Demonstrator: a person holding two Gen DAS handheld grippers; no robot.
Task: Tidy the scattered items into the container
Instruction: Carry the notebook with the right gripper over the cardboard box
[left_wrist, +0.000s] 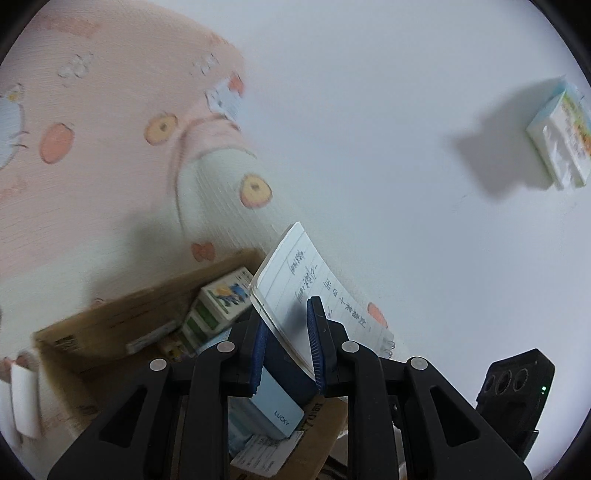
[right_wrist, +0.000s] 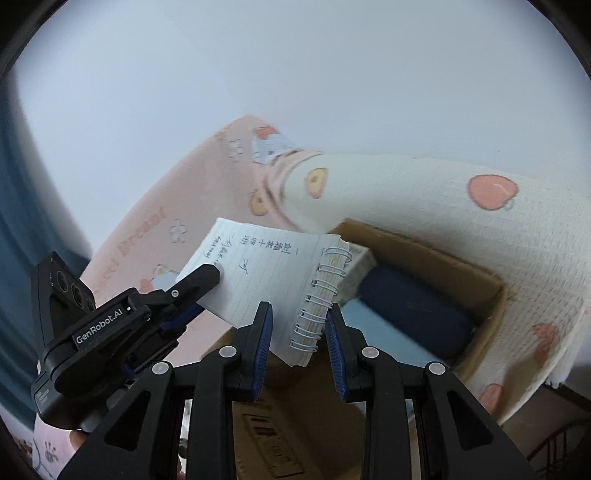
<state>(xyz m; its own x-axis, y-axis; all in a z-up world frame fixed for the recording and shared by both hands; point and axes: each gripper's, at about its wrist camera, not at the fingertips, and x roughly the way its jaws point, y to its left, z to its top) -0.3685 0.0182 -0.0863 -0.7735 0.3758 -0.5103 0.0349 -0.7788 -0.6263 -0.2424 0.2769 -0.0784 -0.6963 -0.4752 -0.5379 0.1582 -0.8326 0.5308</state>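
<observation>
Near: our left gripper jaws pinch the spiral notebook by its page edge, holding it over the box | our right gripper jaws spread around its coil, perhaps steadying | Farther: cardboard box holding a dark pouch, to receive it | Far right: tissue pack waits.
</observation>
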